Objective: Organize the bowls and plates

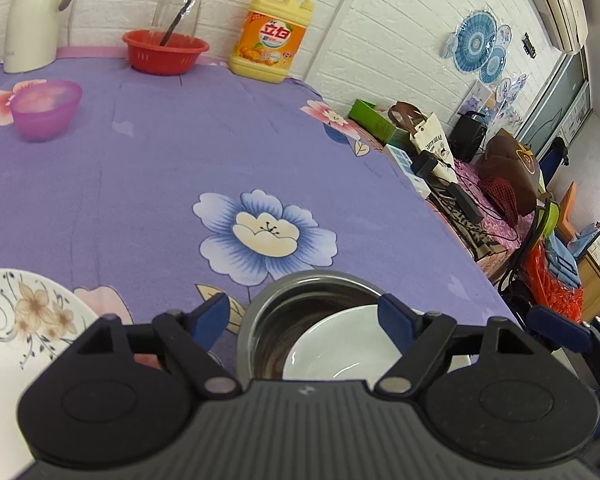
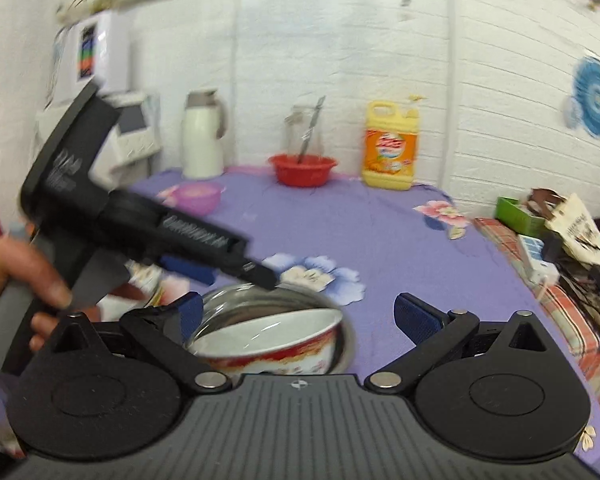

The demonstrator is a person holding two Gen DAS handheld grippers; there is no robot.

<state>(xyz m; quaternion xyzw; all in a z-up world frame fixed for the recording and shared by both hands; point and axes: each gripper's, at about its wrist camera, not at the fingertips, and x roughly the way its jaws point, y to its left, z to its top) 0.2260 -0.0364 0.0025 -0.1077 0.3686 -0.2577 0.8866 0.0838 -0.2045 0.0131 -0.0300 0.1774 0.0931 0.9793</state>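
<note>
Bowl sits tilted inside steel pot on purple cloth, left gripper and right gripper both spread, empty.

Purple floral-clothed table bears steel bowl, plate (floral), purple bowl

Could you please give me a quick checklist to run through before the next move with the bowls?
1. White bowl sits inside the steel bowl: ok, though it leans against one side.
2. Left gripper open and empty: ok.
3. Right gripper open and empty: ok.
4. The grippers clear of each other: cannot tell; the left one crosses close in the right wrist view.
5. Floral plate flat on the tablecloth: ok, partly out of frame.
6. Purple bowl upright, free to collect: ok.
</note>
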